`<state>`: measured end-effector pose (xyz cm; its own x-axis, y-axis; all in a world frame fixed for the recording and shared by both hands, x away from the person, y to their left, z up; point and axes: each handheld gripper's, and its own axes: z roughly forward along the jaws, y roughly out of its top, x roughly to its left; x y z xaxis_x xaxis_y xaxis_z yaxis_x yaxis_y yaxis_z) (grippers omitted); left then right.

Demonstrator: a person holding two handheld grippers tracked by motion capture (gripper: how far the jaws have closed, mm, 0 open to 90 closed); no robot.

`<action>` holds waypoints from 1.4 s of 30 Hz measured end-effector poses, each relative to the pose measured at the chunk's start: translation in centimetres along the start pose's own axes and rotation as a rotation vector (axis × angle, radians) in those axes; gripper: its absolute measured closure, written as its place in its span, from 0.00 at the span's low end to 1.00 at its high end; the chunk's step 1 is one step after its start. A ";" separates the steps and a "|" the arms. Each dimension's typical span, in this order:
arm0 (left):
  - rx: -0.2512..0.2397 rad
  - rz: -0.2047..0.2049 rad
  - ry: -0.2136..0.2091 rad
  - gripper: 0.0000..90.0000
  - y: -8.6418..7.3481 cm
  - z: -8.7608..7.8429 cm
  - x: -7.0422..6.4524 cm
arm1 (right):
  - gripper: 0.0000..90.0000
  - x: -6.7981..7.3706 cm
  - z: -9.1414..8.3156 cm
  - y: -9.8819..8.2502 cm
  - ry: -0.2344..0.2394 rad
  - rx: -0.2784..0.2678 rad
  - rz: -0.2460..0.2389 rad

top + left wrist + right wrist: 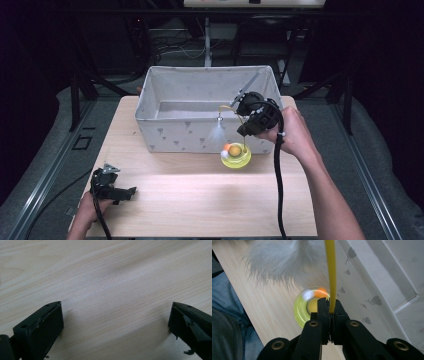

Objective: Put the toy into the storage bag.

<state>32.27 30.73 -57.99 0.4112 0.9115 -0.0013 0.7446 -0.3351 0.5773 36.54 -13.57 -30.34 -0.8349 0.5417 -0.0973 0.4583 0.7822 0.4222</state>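
A cat toy hangs in front of the fabric box: a yellow-green round base (236,156) with an orange and a white ball, a thin yellow wire (239,116) arching up from it, and a grey feather tuft (216,133) at the wire's end. My right gripper (245,133) is shut on the yellow wire (331,277) just above the base (302,310); the feather tuft (274,262) spreads above. At the table's front left corner my left gripper (131,191) rests low, its jaws wide apart over bare wood (115,290) with nothing between them.
A white fabric box (165,132) with small grey prints stands at the table's far middle, its front wall right behind the toy. The light wooden table (200,200) stretches between the two hands. Dark floor and stands surround the table.
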 end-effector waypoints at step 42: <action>0.000 0.001 -0.001 0.00 0.0 0.0 0.0 | 0.98 -1.9 -5.0 3.5 -0.017 -0.023 0.003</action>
<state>32.27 30.74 -57.98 0.4126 0.9109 -0.0020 0.7445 -0.3359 0.5770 38.24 -13.42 -24.17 -0.8283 0.5491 -0.1113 0.4534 0.7736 0.4428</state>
